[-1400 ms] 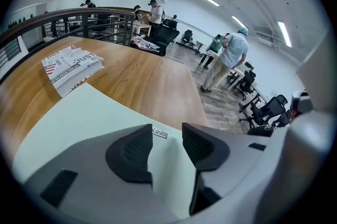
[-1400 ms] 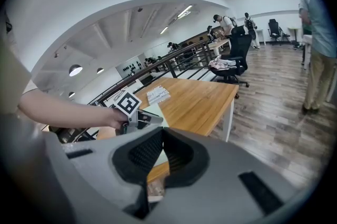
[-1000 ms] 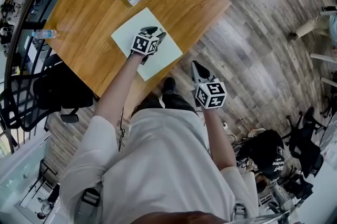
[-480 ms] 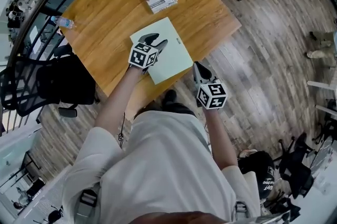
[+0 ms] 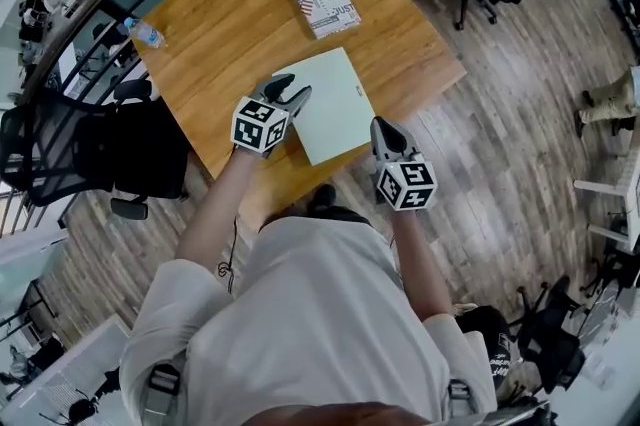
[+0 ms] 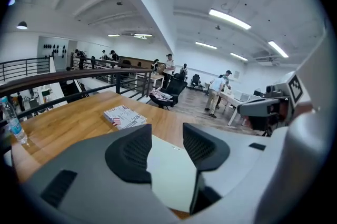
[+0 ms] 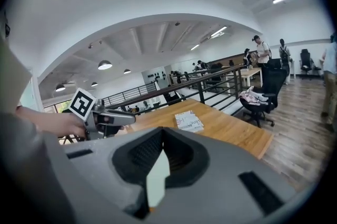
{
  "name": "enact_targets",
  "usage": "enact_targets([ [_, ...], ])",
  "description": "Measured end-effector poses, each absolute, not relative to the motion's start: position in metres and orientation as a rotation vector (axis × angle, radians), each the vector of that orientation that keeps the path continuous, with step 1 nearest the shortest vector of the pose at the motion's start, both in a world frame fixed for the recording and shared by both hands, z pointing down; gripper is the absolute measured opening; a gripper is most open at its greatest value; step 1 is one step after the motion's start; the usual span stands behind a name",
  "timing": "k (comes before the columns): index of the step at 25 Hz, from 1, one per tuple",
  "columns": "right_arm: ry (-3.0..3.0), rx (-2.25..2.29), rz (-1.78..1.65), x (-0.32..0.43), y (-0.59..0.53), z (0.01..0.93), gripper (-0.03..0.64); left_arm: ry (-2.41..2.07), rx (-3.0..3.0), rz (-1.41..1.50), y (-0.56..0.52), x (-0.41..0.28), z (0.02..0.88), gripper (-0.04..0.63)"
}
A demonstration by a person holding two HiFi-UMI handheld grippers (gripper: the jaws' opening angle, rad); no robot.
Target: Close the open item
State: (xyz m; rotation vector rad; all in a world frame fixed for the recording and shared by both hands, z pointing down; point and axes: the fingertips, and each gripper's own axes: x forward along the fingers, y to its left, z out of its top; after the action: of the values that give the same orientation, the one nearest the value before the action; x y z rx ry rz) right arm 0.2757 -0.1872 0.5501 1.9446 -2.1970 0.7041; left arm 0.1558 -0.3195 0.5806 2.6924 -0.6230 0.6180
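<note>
the green item (image 5: 330,104), a thin laptop or folder, i cannot tell which, lies flat on the table (image 5: 220,24), its near corner close to the table's near edge. it looks shut to me, so i judge the closing done and only a check left.

my left tool (image 5: 293,88) hangs above the item's left edge, released, jaws wide apart and nothing between them but air. my right tool (image 5: 383,129) is off the item's right corner, past the table edge, clenched tip to tip on nothing.

to do this well i would look along the seam. if any gap shows, i would press straight down on the lid with the flat of the left tool. i would not push sideways, since the item sits so near the edge that it could slide off.

the table is smooth orange wood. a book (image 5: 324,4) lies beyond the item, well apart, and a bottle (image 5: 145,33) stands at the far left edge. beyond is a plank floor (image 5: 500,144), black chairs (image 5: 130,154), a railing and people at desks far off.
</note>
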Motion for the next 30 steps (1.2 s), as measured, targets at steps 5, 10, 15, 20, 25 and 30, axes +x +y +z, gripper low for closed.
enact_targets([
  [5,-2.216,1.945,0.651,0.256,-0.188,0.526,0.003,-0.676,2.694,0.61,-0.31,0.115,0.563,0.179],
  [10,-2.221,1.951,0.62,0.246,-0.187,0.507,0.003,-0.775,2.69,0.501,-0.301,0.077,0.528,0.169],
  [15,-2.235,1.94,0.577,0.235,-0.181,0.489,0.003,-0.83,2.716,0.427,-0.288,0.049,0.491,0.161],
  [20,-2.272,1.936,0.503,0.221,-0.177,0.46,0.003,-0.887,2.741,0.337,-0.275,0.019,0.454,0.144],
  [25,-2.306,1.94,0.421,0.208,-0.173,0.432,0.003,-0.968,2.743,0.251,-0.265,-0.014,0.431,0.121],
  [30,-2.298,1.964,0.36,0.207,-0.166,0.416,0.003,-1.018,2.738,0.206,-0.255,-0.034,0.419,0.1],
])
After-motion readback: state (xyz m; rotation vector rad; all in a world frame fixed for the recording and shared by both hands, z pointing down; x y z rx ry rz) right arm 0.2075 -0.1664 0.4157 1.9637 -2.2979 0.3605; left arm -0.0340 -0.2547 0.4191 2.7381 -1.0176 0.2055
